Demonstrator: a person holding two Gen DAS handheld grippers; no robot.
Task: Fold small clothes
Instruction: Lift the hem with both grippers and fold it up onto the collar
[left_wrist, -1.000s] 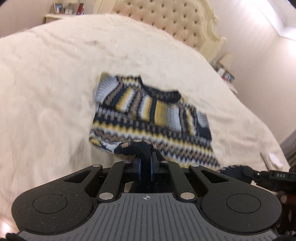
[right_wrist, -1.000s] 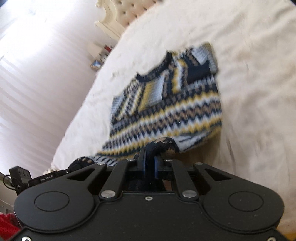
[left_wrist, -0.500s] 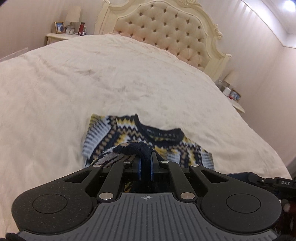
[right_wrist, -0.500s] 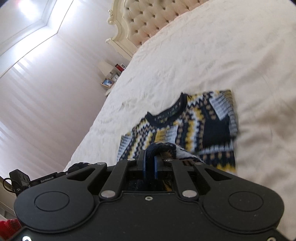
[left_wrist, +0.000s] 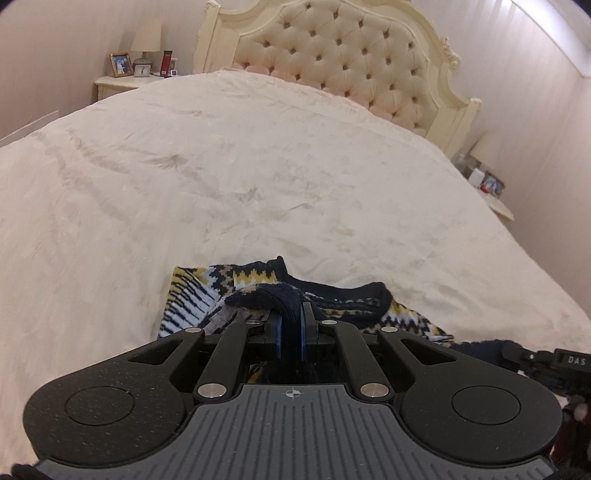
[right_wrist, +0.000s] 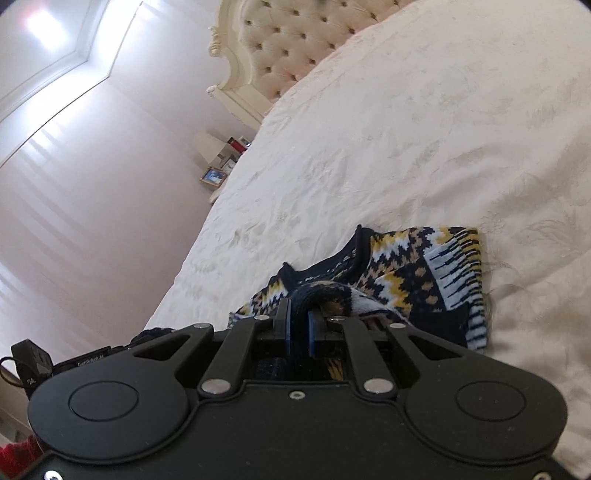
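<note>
A small knitted sweater (left_wrist: 221, 291) in navy, yellow and white patterns lies on the cream bedspread (left_wrist: 258, 166). My left gripper (left_wrist: 290, 325) is shut on the sweater's navy hem, held over the collar end. My right gripper (right_wrist: 298, 328) is shut on the hem too, above the sweater (right_wrist: 424, 273), whose collar and one sleeve show beyond the fingers. The rest of the sweater is hidden under both grippers.
A tufted cream headboard (left_wrist: 351, 62) stands at the far end of the bed. A nightstand (left_wrist: 122, 79) with a lamp, photo frame and clock is at the back left. Another nightstand (left_wrist: 487, 188) is at the right. The right gripper's body (left_wrist: 554, 362) shows at the right edge.
Both grippers have carried the sweater's hem forward toward the collar. Much less of the sweater shows now, only its collar end.
</note>
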